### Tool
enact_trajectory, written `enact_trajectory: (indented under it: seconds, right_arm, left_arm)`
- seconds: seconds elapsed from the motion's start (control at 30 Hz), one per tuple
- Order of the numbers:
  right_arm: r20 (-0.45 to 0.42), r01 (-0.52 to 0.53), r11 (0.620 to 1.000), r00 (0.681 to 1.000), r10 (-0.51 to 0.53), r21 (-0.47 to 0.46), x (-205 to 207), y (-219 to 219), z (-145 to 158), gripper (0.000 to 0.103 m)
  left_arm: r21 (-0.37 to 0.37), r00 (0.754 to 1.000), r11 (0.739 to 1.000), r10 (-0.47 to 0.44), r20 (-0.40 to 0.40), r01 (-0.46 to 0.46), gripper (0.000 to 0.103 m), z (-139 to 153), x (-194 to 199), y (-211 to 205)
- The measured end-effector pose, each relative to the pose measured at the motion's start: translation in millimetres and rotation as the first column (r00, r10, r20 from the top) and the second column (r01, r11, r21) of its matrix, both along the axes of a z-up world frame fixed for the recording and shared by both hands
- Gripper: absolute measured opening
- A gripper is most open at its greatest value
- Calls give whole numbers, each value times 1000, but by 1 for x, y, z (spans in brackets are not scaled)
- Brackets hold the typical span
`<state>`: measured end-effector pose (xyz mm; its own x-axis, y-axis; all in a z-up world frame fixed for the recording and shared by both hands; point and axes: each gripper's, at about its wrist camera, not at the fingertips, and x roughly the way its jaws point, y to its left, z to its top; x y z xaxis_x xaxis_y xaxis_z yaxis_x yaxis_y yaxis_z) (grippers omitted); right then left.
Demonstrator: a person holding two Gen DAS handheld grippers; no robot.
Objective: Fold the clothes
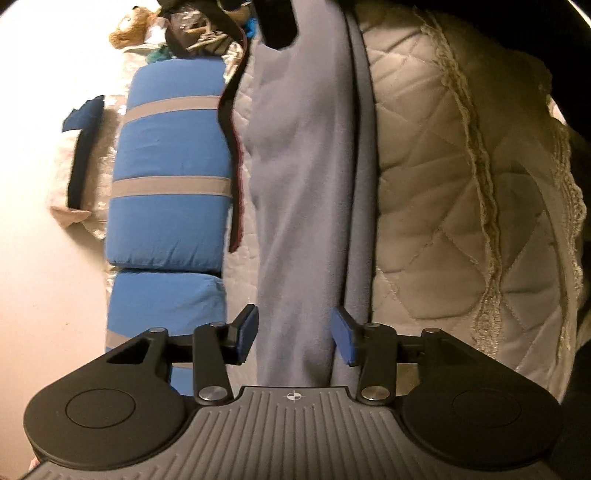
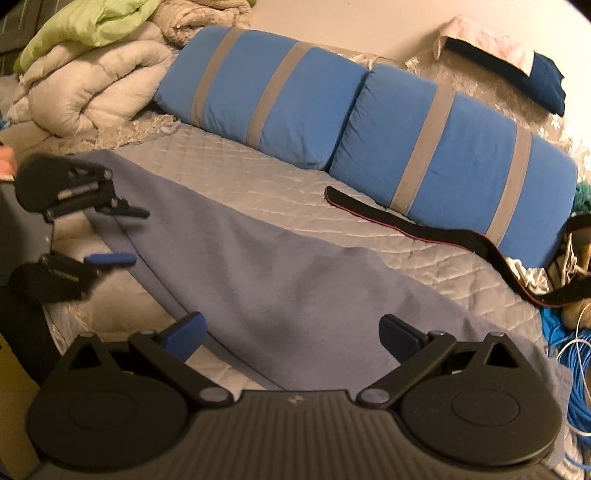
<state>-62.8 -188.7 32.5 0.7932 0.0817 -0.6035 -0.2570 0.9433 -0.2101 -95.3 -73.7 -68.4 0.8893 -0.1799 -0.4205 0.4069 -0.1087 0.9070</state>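
A long grey-blue garment [image 1: 295, 184] lies folded into a narrow strip on the quilted bedspread [image 1: 424, 184]. In the left wrist view my left gripper [image 1: 295, 336] stands open over one end of it, with the cloth running between the blue pads [image 1: 247, 332] and neither pad pressing on it. The right wrist view shows the same garment [image 2: 277, 277] stretching diagonally from that left gripper [image 2: 136, 236] at the left edge to my right gripper [image 2: 295, 332]. The right gripper is wide open just above the near end, and the cloth lies loose beneath its fingers.
Two blue pillows with grey stripes [image 2: 369, 122] line the far side of the bed. A black strap with a red edge [image 2: 424, 230] lies beside them. A rolled pale comforter [image 2: 85, 88] and green cloth [image 2: 85, 26] sit at the back left. Blue cable [image 2: 569, 354] is piled at the right.
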Motion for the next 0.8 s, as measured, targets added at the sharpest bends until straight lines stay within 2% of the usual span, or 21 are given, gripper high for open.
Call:
enact_trajectory:
  seconds: [0.13,0.37,0.4,0.43,0.5,0.8]
  right_arm:
    - [-4,32,999,999,-32,4,-2,-4,0,103]
    - [-27,36,998,999,-35,54,-4,-7,-2,103]
    - [-30,37,998,999,-35,56,-4,-6,-2,103]
    - [-30,37,998,999,-35,56,-4,-4,-2,103]
    - [-29,37,998,999,-36,55,-4,-2,-3,103]
    - [-47,78,994,996,-75,72,5,-1,-7,103]
  left_arm:
    - [29,1000,1000,-8,-21,9,42,-6,6,-4]
    - [49,1000,999,-6,11,6,42,-17,14,-11]
    - [51,1000,999,-11,21,10,40,-19,15,-13]
    - [55,999,998,-18,30,16,22,-21,16,-13]
    - [68,999,998,-22,43,19,5,-23,14,-15]
    - [106,999,994,-34,-28,37,3,-21,-11,-5]
